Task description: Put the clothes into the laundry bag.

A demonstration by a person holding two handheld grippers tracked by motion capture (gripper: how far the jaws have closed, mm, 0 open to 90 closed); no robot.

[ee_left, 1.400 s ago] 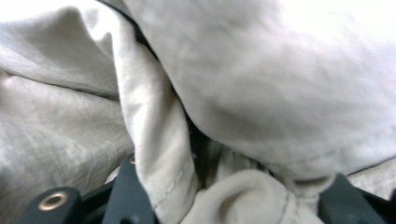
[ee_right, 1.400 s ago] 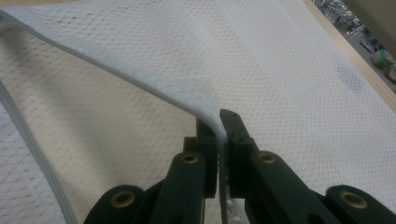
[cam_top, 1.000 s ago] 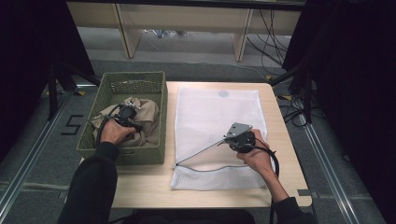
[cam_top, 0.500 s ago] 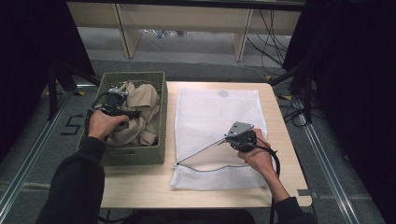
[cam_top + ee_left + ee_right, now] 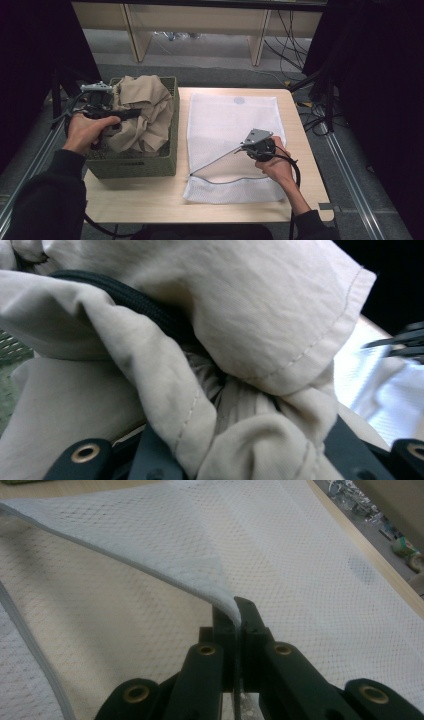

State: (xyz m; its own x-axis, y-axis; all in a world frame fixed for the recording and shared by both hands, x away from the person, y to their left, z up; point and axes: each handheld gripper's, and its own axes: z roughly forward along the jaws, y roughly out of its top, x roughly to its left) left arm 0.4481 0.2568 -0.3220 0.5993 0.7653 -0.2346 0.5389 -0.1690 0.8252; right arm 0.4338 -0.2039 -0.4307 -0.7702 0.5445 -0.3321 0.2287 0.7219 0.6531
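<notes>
A crumpled beige garment [image 5: 142, 112] is held up over the green basket [image 5: 132, 167] on the left of the table. My left gripper [image 5: 125, 114] is shut on a fold of it. In the left gripper view the beige cloth [image 5: 260, 315] bunches over the jaws, and a black zipper [image 5: 150, 310] runs across it. A white mesh laundry bag [image 5: 235, 120] lies flat on the table's right half. My right gripper [image 5: 239, 149] is shut on the edge of the bag's upper layer and holds it raised, so the mouth gapes. The pinched mesh edge [image 5: 227, 600] sits between the closed jaws.
The basket stands against the left edge of the wooden table [image 5: 150, 200], touching the bag's left side. Bare wood shows along the front edge. Shelving legs and cables [image 5: 295, 30] lie on the floor beyond the table. Dark curtains flank both sides.
My left gripper has lifted the beige garment from low in the basket to above its rim, moving toward the far left. The right gripper has stayed put, holding the bag's edge.
</notes>
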